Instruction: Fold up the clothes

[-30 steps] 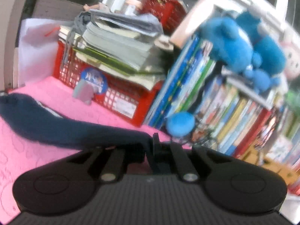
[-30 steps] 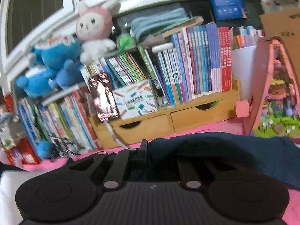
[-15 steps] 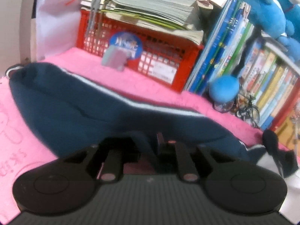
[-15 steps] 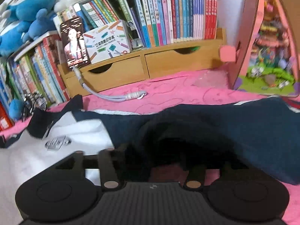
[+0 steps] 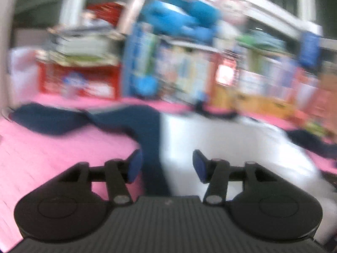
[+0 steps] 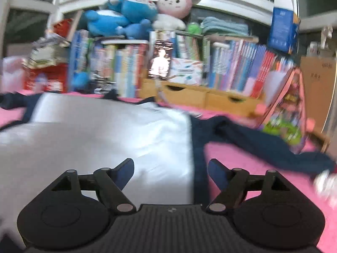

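Left wrist view, heavily blurred: the left hand-held gripper (image 5: 166, 166) stands released, its jaws having just been opening. A second ago it was clenched on the navy sleeve (image 5: 48, 120); now only the shirt's navy side seam shows between the parted pads, untouched as far as the blur allows. The shirt (image 5: 221, 139), white body with navy sleeves, lies spread on the pink bench (image 5: 52, 154), the sleeve flung out to the left.

Right wrist view: the right hand-held gripper (image 6: 171, 171) is likewise released, jaws having just been opening, where it earlier pinched navy cloth. Below its pads lies the shirt's edge, white panel (image 6: 109, 139) beside navy seam. The other sleeve (image 6: 263, 145) trails right across the bench, toward the toy house (image 6: 282, 113).

Judgement: both sleeves were let go and the garment now lies flat, so the spreading step looks finished and the folding proper has yet to begin.
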Demonstrator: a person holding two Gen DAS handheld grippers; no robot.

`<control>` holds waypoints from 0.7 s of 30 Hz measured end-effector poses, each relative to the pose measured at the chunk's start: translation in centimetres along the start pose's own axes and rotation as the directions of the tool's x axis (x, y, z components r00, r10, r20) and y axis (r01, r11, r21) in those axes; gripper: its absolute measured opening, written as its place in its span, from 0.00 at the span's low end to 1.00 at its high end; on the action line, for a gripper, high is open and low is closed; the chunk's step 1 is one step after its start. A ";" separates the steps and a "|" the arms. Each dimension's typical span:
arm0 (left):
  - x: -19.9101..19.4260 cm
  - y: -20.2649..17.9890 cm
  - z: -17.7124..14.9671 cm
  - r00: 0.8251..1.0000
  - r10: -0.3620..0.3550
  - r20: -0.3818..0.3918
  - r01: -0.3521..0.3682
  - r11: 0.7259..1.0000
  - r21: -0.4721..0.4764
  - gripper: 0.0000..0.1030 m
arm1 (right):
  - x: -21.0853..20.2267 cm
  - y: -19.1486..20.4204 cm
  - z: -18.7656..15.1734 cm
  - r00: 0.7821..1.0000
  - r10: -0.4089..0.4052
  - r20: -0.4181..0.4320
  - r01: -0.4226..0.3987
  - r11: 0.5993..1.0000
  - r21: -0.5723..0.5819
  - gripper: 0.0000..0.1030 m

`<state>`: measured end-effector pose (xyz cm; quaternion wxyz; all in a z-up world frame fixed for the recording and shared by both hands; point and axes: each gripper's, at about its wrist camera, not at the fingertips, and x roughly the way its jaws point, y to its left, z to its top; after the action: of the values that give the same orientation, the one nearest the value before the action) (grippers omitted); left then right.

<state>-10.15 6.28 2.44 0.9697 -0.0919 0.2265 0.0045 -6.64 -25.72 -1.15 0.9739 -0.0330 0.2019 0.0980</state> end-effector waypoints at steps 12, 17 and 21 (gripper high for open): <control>-0.8 -9.4 -7.0 0.999 0.021 -0.042 -0.009 0.963 0.269 0.54 | -6.1 10.2 -4.8 0.983 0.141 0.121 -0.137 0.990 -0.042 0.76; -0.6 -7.0 -8.3 0.995 0.099 -0.012 -0.093 0.961 0.261 0.61 | -5.7 10.1 -6.4 0.989 0.073 0.131 -0.065 0.996 -0.060 0.76; -1.0 -5.2 -8.5 0.991 0.136 0.013 -0.135 0.961 0.240 0.75 | -6.2 8.1 -7.5 0.987 0.007 0.160 0.004 0.998 -0.068 0.83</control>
<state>-14.52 -0.35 -3.72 0.9706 0.0421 0.2330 0.0432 -16.76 -19.71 -5.79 0.9852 -0.0580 0.1198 0.1080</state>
